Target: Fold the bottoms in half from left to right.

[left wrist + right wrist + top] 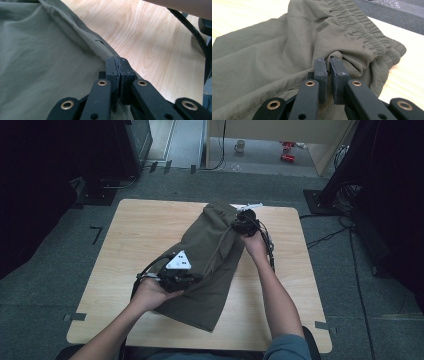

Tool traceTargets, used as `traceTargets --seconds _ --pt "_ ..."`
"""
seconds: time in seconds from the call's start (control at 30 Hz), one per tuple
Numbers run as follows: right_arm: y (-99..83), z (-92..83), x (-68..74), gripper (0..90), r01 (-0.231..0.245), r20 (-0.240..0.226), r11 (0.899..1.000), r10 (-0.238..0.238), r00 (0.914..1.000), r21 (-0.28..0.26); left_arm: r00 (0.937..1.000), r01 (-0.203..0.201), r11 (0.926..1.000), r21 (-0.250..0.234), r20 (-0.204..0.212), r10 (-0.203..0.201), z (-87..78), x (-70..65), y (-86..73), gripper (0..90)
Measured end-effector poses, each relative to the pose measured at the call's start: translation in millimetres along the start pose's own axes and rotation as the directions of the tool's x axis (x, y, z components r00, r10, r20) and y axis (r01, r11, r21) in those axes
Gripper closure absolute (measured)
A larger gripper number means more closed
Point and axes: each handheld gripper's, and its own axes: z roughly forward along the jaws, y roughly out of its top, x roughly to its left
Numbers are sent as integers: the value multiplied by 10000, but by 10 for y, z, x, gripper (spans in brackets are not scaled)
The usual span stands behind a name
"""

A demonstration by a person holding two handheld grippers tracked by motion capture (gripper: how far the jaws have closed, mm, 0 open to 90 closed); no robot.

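Shorts [207, 265] of olive cloth lie slantwise across the middle of the table [130, 240] in the high view, waistband toward the far edge, leg hems toward me. My left gripper [181, 279] sits on the near-left part of the shorts; my right gripper [245, 222] is at the right end of the waistband.

From the left gripper view, my left gripper's [119, 75] jaws are pressed together on the folded side seam of the shorts [37, 62], with bare wood just beyond that seam.

From the right gripper view, my right gripper [329, 75] pinches a gathered tuck of the shorts [274, 57] just below the elastic waistband [364, 32]; a thin slit shows between the jaw tips, so I judge this hold the weaker one.

Risk, as I judge it: if I pull the two holds apart or lift, the thin fabric could slide out of the right jaws, since they grip only a small bunch. The waistband end would then drop and the fold would come out crooked.
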Motion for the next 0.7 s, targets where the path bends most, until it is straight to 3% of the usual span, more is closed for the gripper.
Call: traceTargets --seconds 0.17,0.3,0.4,0.47,0.57,0.7 --pt "-19 11 -6 779 254 162 9996 -256 9995 140 9998 83 10000 25 155 -83 119 -59 6 892" --pt "-20 -19 -41 739 62 141 10000 -63 9999 40 9993 -51 9999 123 374 46 207 -130 3 871" --pt "-20 -72 -55 730 -1 93 10000 1 10000 -49 9984 -262 9997 4 497 261 223 -179 4 749" --pt "-58 -113 -40 730 -8 168 9988 17 9999 -494 9981 -423 9989 -204 439 431 186 -184 11 725" --pt "-81 -149 -32 728 -18 128 9980 26 9999 -638 9987 -446 9986 -301 224 453 121 -115 20 715" --pt "-92 -205 -29 726 -231 -235 9992 224 9995 -324 9999 -112 9991 -402 26 113 51 71 -6 717"
